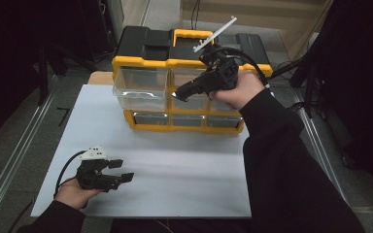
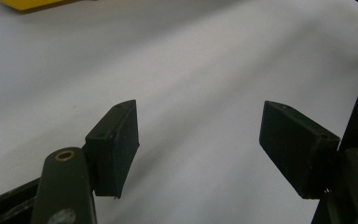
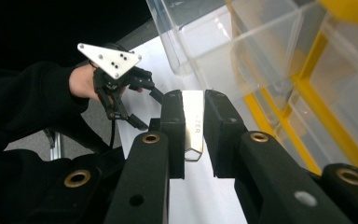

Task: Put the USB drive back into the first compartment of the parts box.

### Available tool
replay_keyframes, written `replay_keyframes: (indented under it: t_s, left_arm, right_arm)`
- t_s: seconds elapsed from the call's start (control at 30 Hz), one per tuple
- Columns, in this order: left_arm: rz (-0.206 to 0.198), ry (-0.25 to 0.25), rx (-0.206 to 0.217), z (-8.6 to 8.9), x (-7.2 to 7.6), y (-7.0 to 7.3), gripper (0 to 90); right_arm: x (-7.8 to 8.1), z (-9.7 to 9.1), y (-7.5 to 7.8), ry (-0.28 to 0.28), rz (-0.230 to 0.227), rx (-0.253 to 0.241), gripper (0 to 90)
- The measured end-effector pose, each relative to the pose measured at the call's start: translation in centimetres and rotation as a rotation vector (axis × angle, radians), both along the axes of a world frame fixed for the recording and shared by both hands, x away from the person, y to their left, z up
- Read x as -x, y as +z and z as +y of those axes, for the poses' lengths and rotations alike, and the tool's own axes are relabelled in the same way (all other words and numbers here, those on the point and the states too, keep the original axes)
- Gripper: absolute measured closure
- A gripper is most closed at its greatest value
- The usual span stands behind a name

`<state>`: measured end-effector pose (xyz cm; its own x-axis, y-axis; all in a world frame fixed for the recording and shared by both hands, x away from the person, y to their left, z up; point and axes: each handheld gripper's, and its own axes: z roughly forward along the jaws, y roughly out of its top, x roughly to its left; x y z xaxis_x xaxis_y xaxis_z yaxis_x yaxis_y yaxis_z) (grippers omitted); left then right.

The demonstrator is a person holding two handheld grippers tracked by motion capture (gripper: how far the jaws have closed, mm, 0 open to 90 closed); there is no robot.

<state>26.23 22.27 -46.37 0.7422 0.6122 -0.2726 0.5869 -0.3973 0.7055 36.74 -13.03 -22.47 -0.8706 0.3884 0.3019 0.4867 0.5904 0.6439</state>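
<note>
**Metal piece clamped in the right gripper, held up by the drawer cabinet**

Metal piece point(image 3: 193, 135): a flat, shiny strip with a pointed end and faint lettering, standing between the two black pads in the right gripper view. Both pads press on its faces, so the jaws are nearly together with the strip pinched between them.

Nearest the person, at the left of the white table point(image 1: 175, 160), the left gripper point(image 1: 121, 171) sits low over the near-left part of the tabletop in the person's left hand point(image 1: 73, 193). Its jaws stand wide apart with nothing between them; in the left gripper view only bare white surface shows between the pads. The same gripper appears in the right gripper view with its grey three-cornered plate on top.

Farther off and to the right, the right gripper point(image 1: 180, 92) is held above the table by the person's right hand point(image 1: 240, 90), pointing left, its tips in front of the upper row of drawers. The held strip is too small to make out in the high view.

At the far side of the table stands the yellow and black drawer cabinet point(image 1: 145, 60). Its upper-left clear drawer point(image 1: 141, 87) is pulled out toward the person.
</note>
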Motion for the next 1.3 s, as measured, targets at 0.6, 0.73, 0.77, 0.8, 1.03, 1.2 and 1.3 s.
replay_keyframes:
  t_s: [0.6,0.73,0.77,0.8,1.03,1.2,1.3]
  left_arm:
    - [-0.004,0.000,0.002,0.1,0.0,0.0,29.5]
    - [-0.005,-0.001,0.002,0.1,0.0,0.0,29.5]
    - [-0.005,-0.003,0.004,0.1,0.0,0.0,29.5]
    - [-0.005,-0.004,0.004,0.1,0.0,0.0,29.5]
    - [-0.004,-0.005,0.003,0.1,0.0,0.0,29.5]
    - [-0.002,-0.004,0.006,0.1,0.0,0.0,29.5]
    - [0.000,-0.006,0.007,0.1,0.0,0.1,29.5]
  right_arm:
    - [-1.5,1.6,2.6,0.008,-0.019,-0.014,76.2]
    - [-1.8,2.3,2.9,0.010,-0.023,-0.016,76.2]
    - [-1.9,2.5,2.9,0.010,-0.023,-0.014,76.2]
    - [-2.0,2.8,2.9,0.011,-0.023,-0.014,76.2]
    - [-2.6,4.3,2.8,0.016,-0.028,-0.015,76.1]
    - [-3.2,5.8,2.7,0.019,-0.025,-0.001,76.1]
    - [-3.3,6.2,2.7,0.020,-0.026,-0.001,76.1]
